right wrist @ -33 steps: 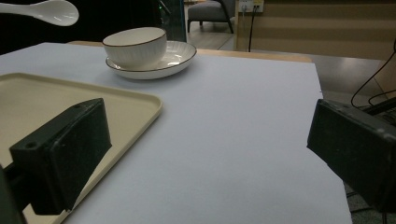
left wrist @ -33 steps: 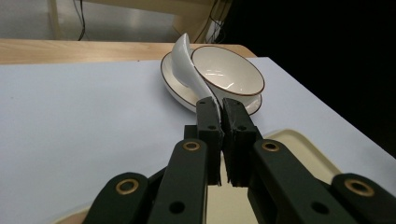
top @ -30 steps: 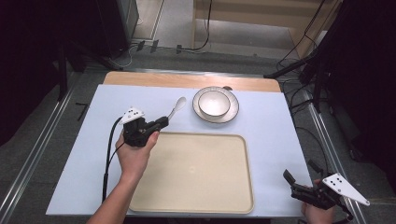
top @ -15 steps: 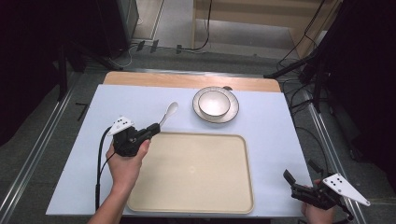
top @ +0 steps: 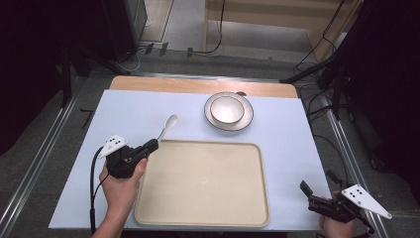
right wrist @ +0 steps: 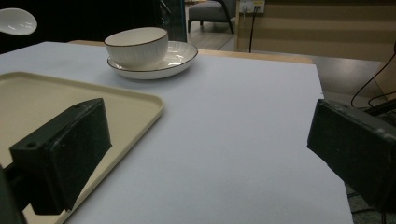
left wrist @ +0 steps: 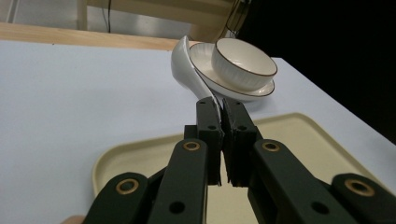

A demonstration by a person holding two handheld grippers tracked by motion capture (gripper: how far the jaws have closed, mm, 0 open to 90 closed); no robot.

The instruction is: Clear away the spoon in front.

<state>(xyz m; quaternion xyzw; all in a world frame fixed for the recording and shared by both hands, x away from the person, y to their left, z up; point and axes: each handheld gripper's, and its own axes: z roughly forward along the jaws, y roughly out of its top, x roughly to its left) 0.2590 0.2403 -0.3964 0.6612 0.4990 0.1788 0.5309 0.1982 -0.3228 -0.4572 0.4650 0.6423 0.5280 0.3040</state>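
Spoon (top: 168, 125): my left tool (top: 148, 147) is pinching its handle tip; thin grip is risking slippage above tray (top: 208, 218). Right tool (top: 317, 194) is idling, spread.

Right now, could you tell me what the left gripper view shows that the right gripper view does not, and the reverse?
The left gripper view shows the left gripper shut on the handle of the white spoon, whose bowl is raised above the tabletop in front of the plate.

The right gripper view shows the right gripper with its jaws wide apart and nothing between them, over the bare white table.

Both show the bowl sitting on its plate, and the beige tray.
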